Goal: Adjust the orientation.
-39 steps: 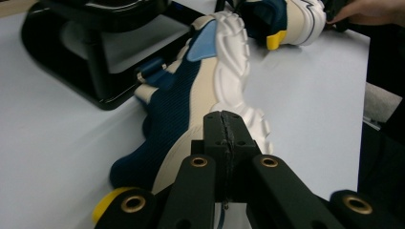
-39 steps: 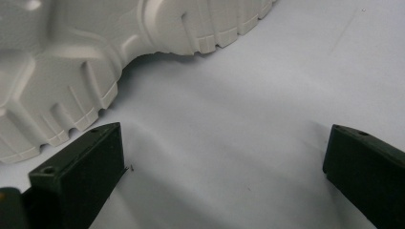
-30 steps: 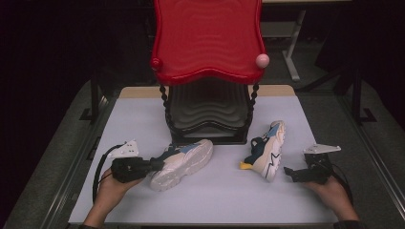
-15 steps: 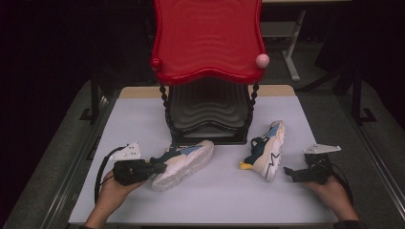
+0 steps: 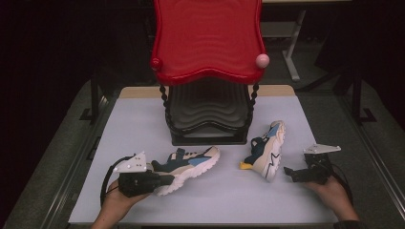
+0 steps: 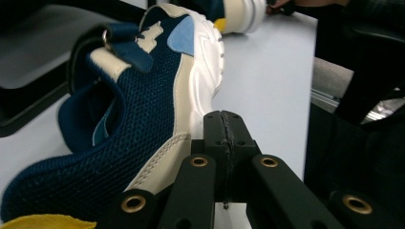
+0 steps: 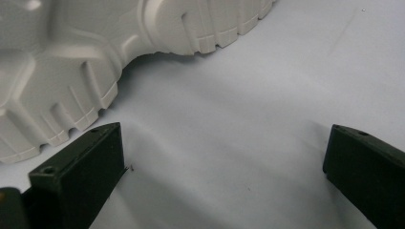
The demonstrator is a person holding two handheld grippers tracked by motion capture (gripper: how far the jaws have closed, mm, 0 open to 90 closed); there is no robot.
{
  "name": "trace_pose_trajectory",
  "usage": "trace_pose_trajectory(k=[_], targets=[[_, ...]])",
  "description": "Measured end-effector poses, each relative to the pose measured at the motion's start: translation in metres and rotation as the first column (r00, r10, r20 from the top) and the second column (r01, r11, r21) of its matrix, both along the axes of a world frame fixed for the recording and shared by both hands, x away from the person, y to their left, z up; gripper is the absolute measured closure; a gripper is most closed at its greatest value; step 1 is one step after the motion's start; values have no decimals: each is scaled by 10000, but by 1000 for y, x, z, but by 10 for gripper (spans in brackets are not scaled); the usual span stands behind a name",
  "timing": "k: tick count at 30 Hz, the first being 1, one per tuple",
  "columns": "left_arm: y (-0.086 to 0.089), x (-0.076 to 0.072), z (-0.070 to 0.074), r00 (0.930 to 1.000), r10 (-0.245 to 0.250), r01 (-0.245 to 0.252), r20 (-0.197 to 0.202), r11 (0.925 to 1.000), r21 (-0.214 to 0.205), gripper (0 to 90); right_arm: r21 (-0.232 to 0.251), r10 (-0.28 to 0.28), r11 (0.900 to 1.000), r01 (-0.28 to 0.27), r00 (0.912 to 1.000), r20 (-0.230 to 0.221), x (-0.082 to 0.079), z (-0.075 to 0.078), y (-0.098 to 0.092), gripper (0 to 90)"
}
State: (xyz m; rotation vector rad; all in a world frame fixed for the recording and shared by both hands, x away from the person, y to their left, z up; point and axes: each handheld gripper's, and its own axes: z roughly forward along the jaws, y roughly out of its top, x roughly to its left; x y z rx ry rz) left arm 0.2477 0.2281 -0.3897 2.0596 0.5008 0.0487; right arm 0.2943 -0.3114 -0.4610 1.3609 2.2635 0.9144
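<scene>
A navy, cream and light-blue shoe (image 5: 191,164) stands on its white sole at the front left, toe pointing right. My left gripper (image 5: 165,180) lies at its heel, shut. In the left gripper view the closed jaws (image 6: 224,129) rest against the shoe's cream collar (image 6: 157,95), with nothing seen between them. The matching shoe (image 5: 267,150) lies on its side at the right, its pale sole (image 7: 95,47) turned toward my right gripper (image 5: 288,172). That gripper (image 7: 224,157) stands open just above the table, a short gap from the sole.
A two-tier rack stands at the back centre, with a red wavy top shelf (image 5: 207,38) over a black lower shelf (image 5: 207,119). The pale table surface (image 5: 215,200) stretches between the shoes and along the front edge. Dark floor surrounds the table.
The left shoe has turned from lying on its side to standing on its sole, and my left gripper has shifted slightly right with it. The right gripper and right shoe have stayed put.
</scene>
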Motion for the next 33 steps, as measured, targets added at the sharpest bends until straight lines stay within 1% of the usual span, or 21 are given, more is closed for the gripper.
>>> trace_pose_trajectory(k=[3, 7, 8, 10, 12, 16, 19, 20, 21, 22, 23, 25, 27, 30, 31, 33], targets=[[-5, -5, -1, 9997, -235, 234, 67, 9997, 94, 898, 2, -2, 10000, 2, 10000, 1, 0, 0, 0, 0], [-10, -11, -5, 9984, -545, 545, -129, 9985, 35, 896, 1, 1, 10000, -1, 10000, 5, 0, 0, 0, 0], [-10, -11, -5, 9984, -545, 545, -129, 9985, 35, 895, -4, -1, 10000, 1, 10000, 0, 0, 0, 0, 0], [-12, -13, -6, 9968, -767, 766, -236, 9970, -52, 897, 4, -3, 10000, 3, 10000, -1, 0, 0, 0, 0], [-15, -15, -7, 9956, -923, 924, -188, 9957, 29, 897, 2, 0, 10000, 0, 10000, 3, 0, 0, 0, 0], [-19, -18, -9, 9927, -1172, 1174, -272, 9930, 88, 897, -2, -1, 10000, 1, 10000, 1, 0, 0, 0, 0], [-23, -21, -11, 9888, -1458, 1467, -332, 9888, 261, 897, 1, -1, 10000, 1, 10000, 0, 0, 0, 0, 0], [-26, -23, -12, 9865, -1593, 1606, -371, 9863, 365, 896, 0, 0, 10000, 0, 10000, 0, 0, 0, 0, 0], [-28, -25, -12, 9840, -1731, 1749, -415, 9836, 444, 896, -1, 1, 10000, -1, 10000, 2, 0, 0, 0, 0], [-32, -28, -13, 9786, -2010, 2030, -434, 9780, 486, 893, 5, -3, 10000, 3, 10000, -4, 0, 0, 0, 0], [-32, -28, -13, 9786, -2010, 2030, -434, 9780, 486, 893, 5, -3, 10000, 3, 10000, -4, 0, 0, 0, 0], [-37, -31, -12, 9753, -2176, 2196, -384, 9737, 600, 884, 8, 0, 10000, 0, 10000, -6, 0, 0, 0, 0], [-40, -33, -9, 9721, -2309, 2326, -424, 9718, 395, 882, 6, -1, 10000, 1, 10000, -5, 0, 0, 0, 0], [-40, -33, -4, 9696, -2420, 2428, -368, 9699, 203, 882, 4, 2, 10000, -2, 10000, -1, 0, 0, 0, 0], [-40, -32, -1, 9700, -2408, 2410, -330, 9705, 21, 882, 7, 1, 10000, -1, 10000, -3, 0, 0, 0, 0], [-38, -30, 6, 9720, -2341, 2337, -206, 9721, -177, 874, 4, 2, 10000, -2, 10000, -2, 0, 0, 0, 0]])
